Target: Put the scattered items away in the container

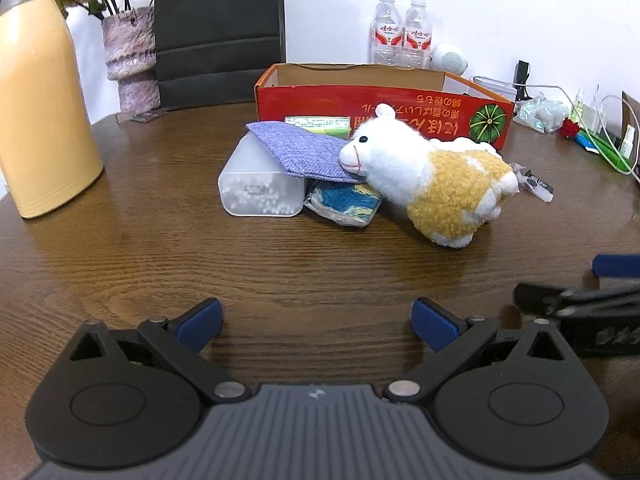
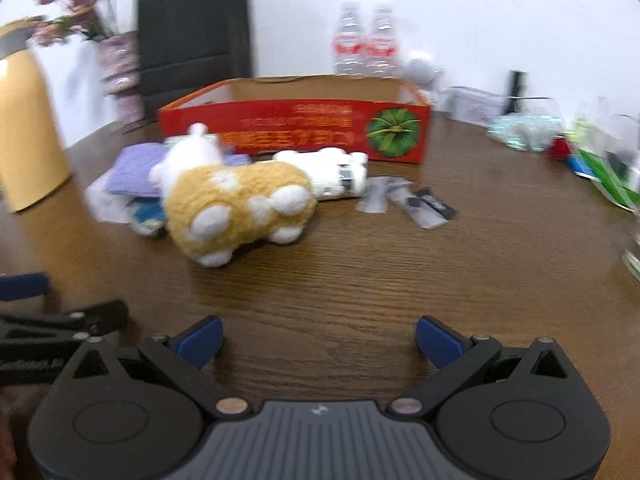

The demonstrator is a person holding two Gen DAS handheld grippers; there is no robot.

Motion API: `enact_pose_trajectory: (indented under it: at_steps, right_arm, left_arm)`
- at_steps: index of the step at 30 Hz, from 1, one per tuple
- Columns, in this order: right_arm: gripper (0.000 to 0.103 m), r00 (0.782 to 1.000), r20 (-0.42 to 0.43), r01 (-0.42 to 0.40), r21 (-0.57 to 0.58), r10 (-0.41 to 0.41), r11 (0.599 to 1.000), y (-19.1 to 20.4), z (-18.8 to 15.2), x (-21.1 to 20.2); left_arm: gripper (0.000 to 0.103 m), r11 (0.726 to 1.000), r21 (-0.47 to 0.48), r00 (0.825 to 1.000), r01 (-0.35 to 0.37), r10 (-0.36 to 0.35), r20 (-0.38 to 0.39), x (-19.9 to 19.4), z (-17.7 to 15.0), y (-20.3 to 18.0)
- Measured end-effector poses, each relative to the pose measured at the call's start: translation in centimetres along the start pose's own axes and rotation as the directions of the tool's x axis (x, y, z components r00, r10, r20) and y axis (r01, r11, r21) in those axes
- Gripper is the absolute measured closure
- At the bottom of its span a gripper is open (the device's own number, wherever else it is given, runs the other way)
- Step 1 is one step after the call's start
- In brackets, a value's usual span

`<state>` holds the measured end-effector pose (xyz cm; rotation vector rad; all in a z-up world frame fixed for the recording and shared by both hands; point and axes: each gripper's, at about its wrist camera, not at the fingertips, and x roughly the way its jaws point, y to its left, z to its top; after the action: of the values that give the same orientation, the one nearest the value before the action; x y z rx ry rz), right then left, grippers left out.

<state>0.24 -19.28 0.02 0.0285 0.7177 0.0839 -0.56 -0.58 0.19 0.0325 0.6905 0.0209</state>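
Left wrist view showed the left gripper low over the near edge of the brown wooden table, its blue-padded fingers spread wide with nothing between them. Right wrist view, somewhat blurred, showed the right gripper likewise spread wide and empty above the near edge.

Toward the far edge stood the red cardboard box, open at the top. Just in front of its long side lay the scattered items in a loose heap: a white and tan plush toy on its side, its snout touching a purple cloth pouch, which rested across a frosted plastic container lying flat. A blue patterned packet sat under the pouch's edge, and a green packet lay against the box. Beside the toy's back lay a white bottle and clear sachets.
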Motion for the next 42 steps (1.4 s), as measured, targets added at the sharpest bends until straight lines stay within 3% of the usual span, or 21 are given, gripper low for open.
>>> enact_pose_trajectory:
  at_steps: [1, 3, 6, 9, 11, 13, 15, 17, 18, 19, 23, 24, 26, 28, 34, 38, 41, 42]
  right_arm:
    - [0.005, 0.999, 0.04, -0.035, 0.027, 0.034, 0.999, -1.1, 0.1, -0.5]
    - [0.004, 0.987, 0.158, -0.036, 0.079, 0.023, 0.996, -3.6, 0.5, -1.5]
    - [0.004, 0.976, 0.189, 0.105, 0.043, -0.112, 0.994, -5.7, 2.3, -1.3]
    - [0.012, 0.977, 0.177, 0.121, -0.017, -0.117, 0.992, -7.1, 4.2, 0.2]
    - [0.012, 0.98, 0.175, 0.097, -0.033, -0.089, 0.995, -7.6, 4.9, 1.2]
    - [0.015, 0.984, 0.165, 0.079, -0.05, -0.07, 0.996, -7.6, 5.5, 2.4]
    - [0.016, 0.985, 0.167, 0.059, -0.047, -0.05, 0.997, -7.9, 5.9, 3.0]
    - [0.018, 0.987, 0.16, 0.03, -0.052, -0.021, 0.998, -8.0, 6.0, 3.3]
    - [0.027, 0.989, 0.151, 0.019, -0.054, -0.011, 0.998, -8.2, 6.0, 3.6]
    - [0.035, 0.99, 0.141, 0.01, -0.054, -0.002, 0.998, -8.3, 6.1, 3.8]
    - [0.053, 0.994, 0.111, -0.014, -0.048, 0.019, 0.999, -8.9, 5.8, 4.7]
    - [0.059, 0.994, 0.103, -0.02, -0.055, 0.026, 0.998, -8.9, 5.8, 4.9]
    - [0.062, 0.995, 0.09, -0.035, -0.07, 0.041, 0.997, -8.8, 5.8, 5.3]
    - [0.071, 0.994, 0.089, -0.061, -0.086, 0.069, 0.994, -8.6, 5.8, 5.4]
    - [0.071, 0.99, 0.074, -0.115, -0.08, 0.121, 0.99, -8.4, 5.8, 6.3]
    - [0.071, 0.989, 0.073, -0.121, -0.062, 0.125, 0.991, -8.7, 5.7, 6.2]
    - [0.069, 0.989, 0.07, -0.122, -0.064, 0.127, 0.99, -8.7, 5.7, 6.2]
    - [0.069, 0.989, 0.07, -0.126, -0.066, 0.131, 0.99, -8.6, 5.6, 6.2]
  left_arm:
    - [0.0, 1.0, 0.018, 1.0, -0.006, 0.005, 0.006, -0.3, -0.3, -0.1]
    - [0.0, 0.997, 0.08, 1.0, 0.024, -0.025, 0.019, -0.5, -0.4, -0.4]
    - [0.0, 0.982, 0.155, 0.993, 0.108, -0.113, 0.03, -0.9, 0.8, 0.0]
    - [0.0, 0.991, 0.043, 0.979, 0.124, -0.129, 0.156, -1.2, 4.1, 2.5]
    - [0.001, 0.99, -0.022, 0.979, 0.139, -0.134, 0.156, 0.1, 6.6, 3.9]
    - [0.009, 0.978, -0.03, 0.971, 0.205, -0.2, 0.131, 1.3, 8.5, 4.1]
    - [0.008, 0.947, 0.01, 0.939, 0.323, -0.321, 0.123, 1.5, 9.6, 3.0]
    - [0.004, 0.888, 0.113, 0.882, 0.445, -0.457, 0.112, 1.4, 9.8, 0.9]
    - [0.0, 0.867, 0.169, 0.867, 0.47, -0.489, 0.1, 1.4, 9.6, -0.3]
    - [0.0, 0.856, 0.223, 0.864, 0.467, -0.495, 0.092, 1.5, 9.3, -1.7]
    - [0.0, 0.869, 0.309, 0.908, 0.385, -0.417, 0.041, 3.0, 8.5, -5.4]
    - [0.0, 0.871, 0.336, 0.917, 0.359, -0.397, 0.047, 3.2, 8.4, -6.1]
    - [0.0, 0.879, 0.385, 0.941, 0.282, -0.331, 0.066, 4.0, 8.1, -7.0]
    - [0.0, 0.882, 0.405, 0.952, 0.242, -0.297, 0.079, 4.4, 8.0, -7.2]
    - [0.0, 0.879, 0.406, 0.95, 0.25, -0.303, 0.072, 4.4, 8.1, -6.1]
    - [0.0, 0.894, 0.372, 0.94, 0.25, -0.316, 0.128, 3.5, 9.2, -4.0]
    - [0.0, 0.863, 0.352, 0.925, 0.363, -0.379, -0.026, 5.7, 10.0, -3.2]
    - [0.0, 0.857, 0.359, 0.923, 0.37, -0.382, -0.039, 6.3, 9.9, -3.2]
